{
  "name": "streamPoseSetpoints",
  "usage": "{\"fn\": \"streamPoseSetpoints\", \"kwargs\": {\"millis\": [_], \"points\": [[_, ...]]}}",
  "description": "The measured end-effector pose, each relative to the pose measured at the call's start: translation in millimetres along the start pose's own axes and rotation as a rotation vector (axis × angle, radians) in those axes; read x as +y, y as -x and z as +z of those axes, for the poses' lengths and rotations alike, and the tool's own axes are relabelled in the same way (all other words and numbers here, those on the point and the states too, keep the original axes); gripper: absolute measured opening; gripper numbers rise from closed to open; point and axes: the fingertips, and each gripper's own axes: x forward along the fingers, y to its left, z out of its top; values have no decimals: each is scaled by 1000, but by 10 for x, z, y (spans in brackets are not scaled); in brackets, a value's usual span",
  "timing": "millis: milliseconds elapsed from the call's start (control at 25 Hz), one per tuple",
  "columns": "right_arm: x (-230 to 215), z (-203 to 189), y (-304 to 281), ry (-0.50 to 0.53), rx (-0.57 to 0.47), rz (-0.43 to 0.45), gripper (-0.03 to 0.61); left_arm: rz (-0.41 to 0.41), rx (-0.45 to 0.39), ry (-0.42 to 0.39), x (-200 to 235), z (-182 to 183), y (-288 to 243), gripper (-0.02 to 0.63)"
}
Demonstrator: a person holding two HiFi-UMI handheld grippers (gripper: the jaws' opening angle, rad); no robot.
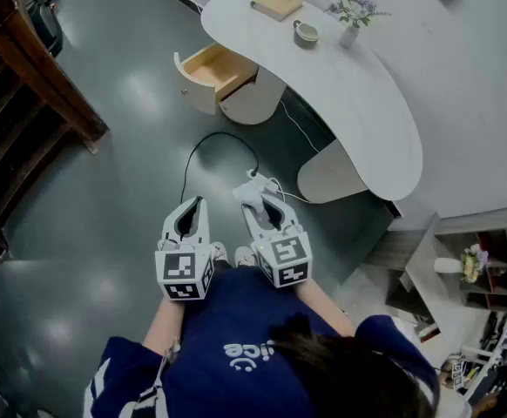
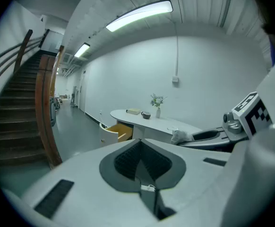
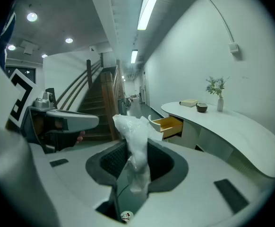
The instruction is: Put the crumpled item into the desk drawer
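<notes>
- White curved desk: stands on the grey floor
- Wooden drawer: pulled open at the desk's left end, well apart from both grippers
- Left gripper: jaws together, nothing between them
- Right gripper: clenched on crumpled clear plastic, which sticks out past the jaw tips

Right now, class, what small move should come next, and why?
Probably carry the right hand-held gripper forward toward the drawer: it grips the crumpled item, and the drawer stands open on the desk, some way ahead.
</notes>
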Motion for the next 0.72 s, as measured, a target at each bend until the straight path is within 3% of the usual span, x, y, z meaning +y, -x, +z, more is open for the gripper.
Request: {"fn": "streamPoseSetpoints", "kwargs": {"millis": [720], "points": [[-172,71,-343,-51,-13,-79,137,-18,-5,-5,345,58,-207,5]]}}
